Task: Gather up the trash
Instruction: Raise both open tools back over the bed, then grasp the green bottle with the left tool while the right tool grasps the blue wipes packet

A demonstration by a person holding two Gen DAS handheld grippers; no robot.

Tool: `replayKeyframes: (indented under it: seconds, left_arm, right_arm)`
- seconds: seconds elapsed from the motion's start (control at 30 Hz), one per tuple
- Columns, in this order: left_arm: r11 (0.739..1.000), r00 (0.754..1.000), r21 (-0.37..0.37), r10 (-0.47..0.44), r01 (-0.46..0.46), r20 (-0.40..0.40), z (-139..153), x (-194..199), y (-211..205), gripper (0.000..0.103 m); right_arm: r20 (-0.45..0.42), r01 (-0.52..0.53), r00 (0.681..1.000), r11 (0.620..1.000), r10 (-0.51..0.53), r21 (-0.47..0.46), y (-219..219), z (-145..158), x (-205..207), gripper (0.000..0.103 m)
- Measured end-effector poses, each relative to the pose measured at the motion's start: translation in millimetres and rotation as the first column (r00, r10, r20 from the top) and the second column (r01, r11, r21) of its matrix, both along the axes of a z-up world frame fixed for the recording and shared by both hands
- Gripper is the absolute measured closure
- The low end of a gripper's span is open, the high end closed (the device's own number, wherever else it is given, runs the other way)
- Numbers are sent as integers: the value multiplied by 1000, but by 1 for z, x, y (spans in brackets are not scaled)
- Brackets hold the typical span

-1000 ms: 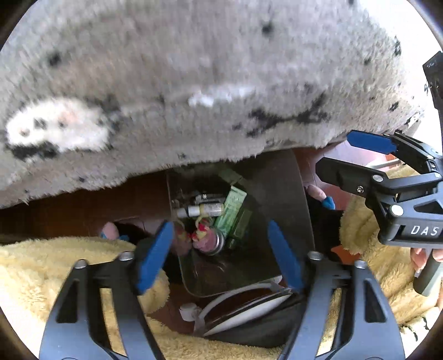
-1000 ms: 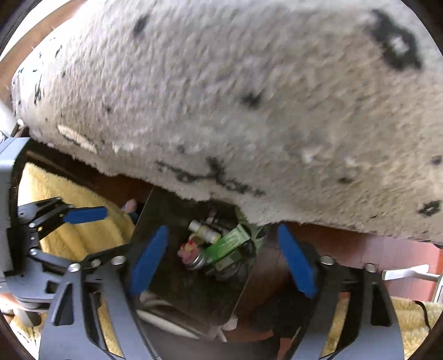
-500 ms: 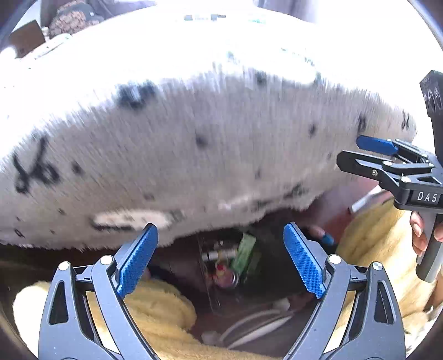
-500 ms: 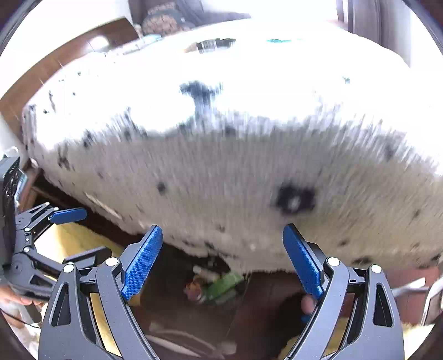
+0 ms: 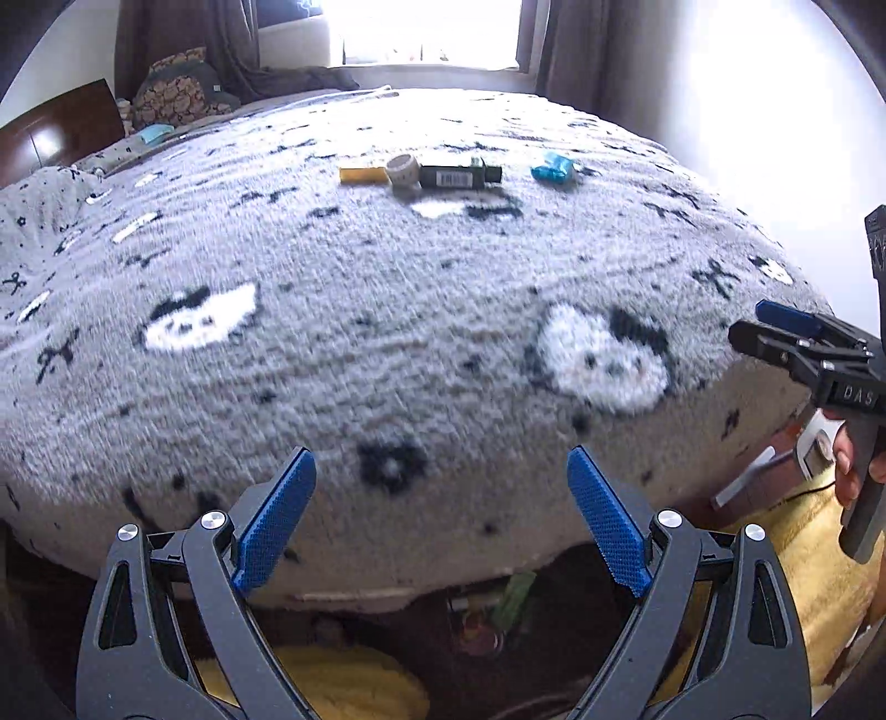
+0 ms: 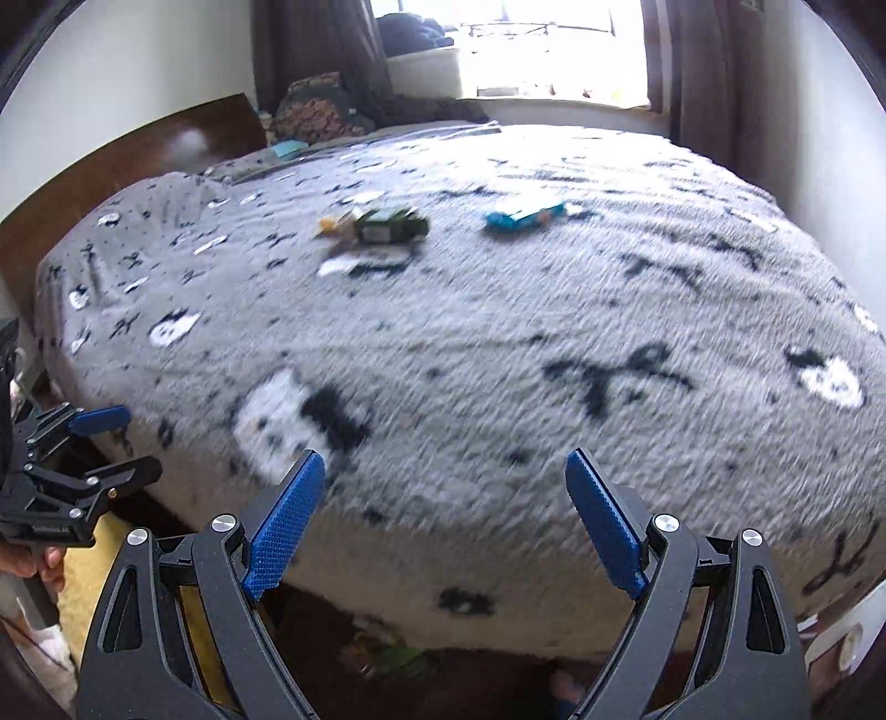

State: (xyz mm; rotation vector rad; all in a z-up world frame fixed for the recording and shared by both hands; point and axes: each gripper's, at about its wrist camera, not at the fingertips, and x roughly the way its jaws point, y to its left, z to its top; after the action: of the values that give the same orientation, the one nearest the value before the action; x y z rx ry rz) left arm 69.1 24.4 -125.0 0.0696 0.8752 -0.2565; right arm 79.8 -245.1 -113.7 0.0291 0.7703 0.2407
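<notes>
Trash lies far out on the grey patterned bed [image 5: 387, 332]: a yellow tube [image 5: 362, 175], a tape roll [image 5: 403, 169], a dark green box [image 5: 459, 176] and a blue wrapper [image 5: 552, 168]. The right wrist view shows the green box [image 6: 390, 227] and the blue wrapper [image 6: 523, 217] too. The trash bin [image 5: 487, 615] with several items sits on the floor below the bed edge, mostly hidden. My left gripper [image 5: 440, 520] is open and empty. My right gripper [image 6: 443, 520] is open and empty; it also shows in the left wrist view [image 5: 797, 338].
A brown headboard [image 6: 138, 160] stands at the left, with pillows [image 5: 177, 94] and a window [image 5: 426, 33] beyond the bed. A yellow fluffy rug [image 5: 814, 565] covers the floor. The left gripper appears at the left edge of the right wrist view [image 6: 83, 448].
Both grippers have risen from the bin on the floor and tilted up. The views now look over the bed top, where the trash has come into sight.
</notes>
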Motion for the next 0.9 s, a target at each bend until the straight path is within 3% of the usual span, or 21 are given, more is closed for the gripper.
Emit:
replayKeyframes:
  seconds: [0.3, 0.53, 0.9]
  left_arm:
    - [999, 999, 21, 39, -40, 31, 17, 67, 3, 16]
    - [999, 998, 0, 52, -52, 32, 18, 127, -1, 17]
    - [999, 999, 11, -36, 36, 33, 8, 194, -44, 19]
  right_arm:
    - [39, 80, 996, 996, -79, -44, -15, 19, 79, 14]
    - [28, 131, 991, 987, -129, -98, -16, 15, 147, 14]
    - [-23, 173, 984, 983, -175, -67, -3, -1, 235, 14]
